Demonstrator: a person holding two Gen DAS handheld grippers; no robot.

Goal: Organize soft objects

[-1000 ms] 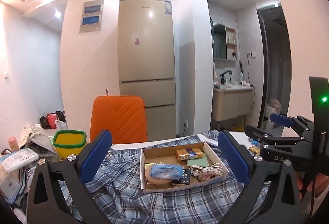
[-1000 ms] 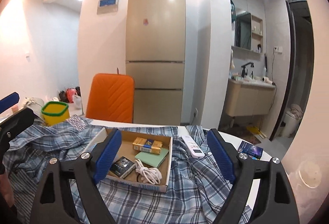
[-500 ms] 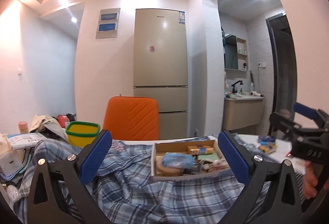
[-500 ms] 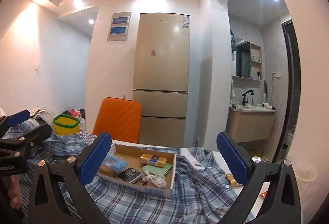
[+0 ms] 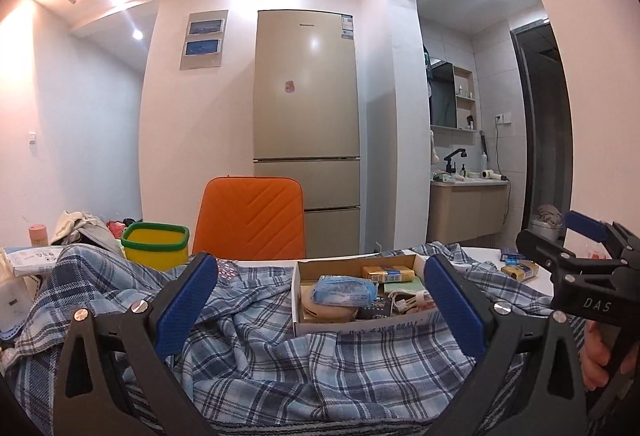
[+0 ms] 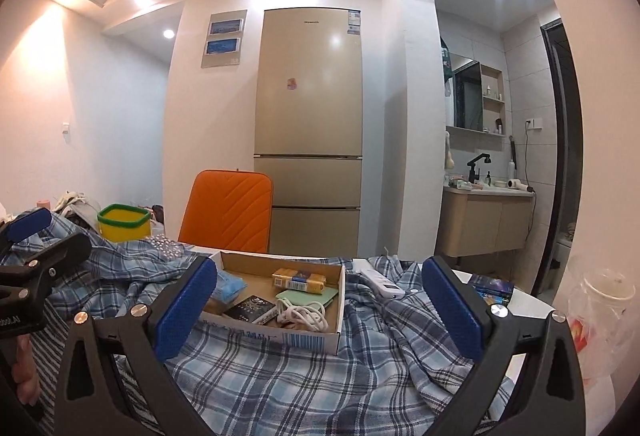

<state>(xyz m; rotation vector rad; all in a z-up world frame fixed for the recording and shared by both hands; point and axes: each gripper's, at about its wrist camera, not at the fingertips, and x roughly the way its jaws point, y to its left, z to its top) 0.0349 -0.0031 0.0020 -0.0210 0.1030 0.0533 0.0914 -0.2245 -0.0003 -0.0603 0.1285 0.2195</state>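
A blue plaid shirt [image 5: 280, 364] lies rumpled over the white table; it also shows in the right wrist view [image 6: 280, 376]. A cardboard box [image 5: 360, 326] sits on the shirt, also seen in the right wrist view [image 6: 312, 338]. It holds a blue soft pack [image 5: 344, 290], a yellow packet [image 6: 300, 281], a green pad, a black box and a white cable [image 6: 300, 314]. My left gripper [image 5: 320, 304] is open and empty just before the box. My right gripper [image 6: 320, 306] is open and empty, the box between its fingers.
A yellow bin with a green rim [image 5: 155, 246] and an orange chair back [image 5: 250, 222] stand behind the table. A white remote [image 6: 380, 282] lies on the shirt right of the box. Small packets [image 5: 520, 268] lie at the table's right. A plastic bottle [image 6: 600, 300] stands at far right.
Both cameras have tilted back down a little towards the table, after rising from the box. The right gripper has shifted nearer the box. Both stay open.
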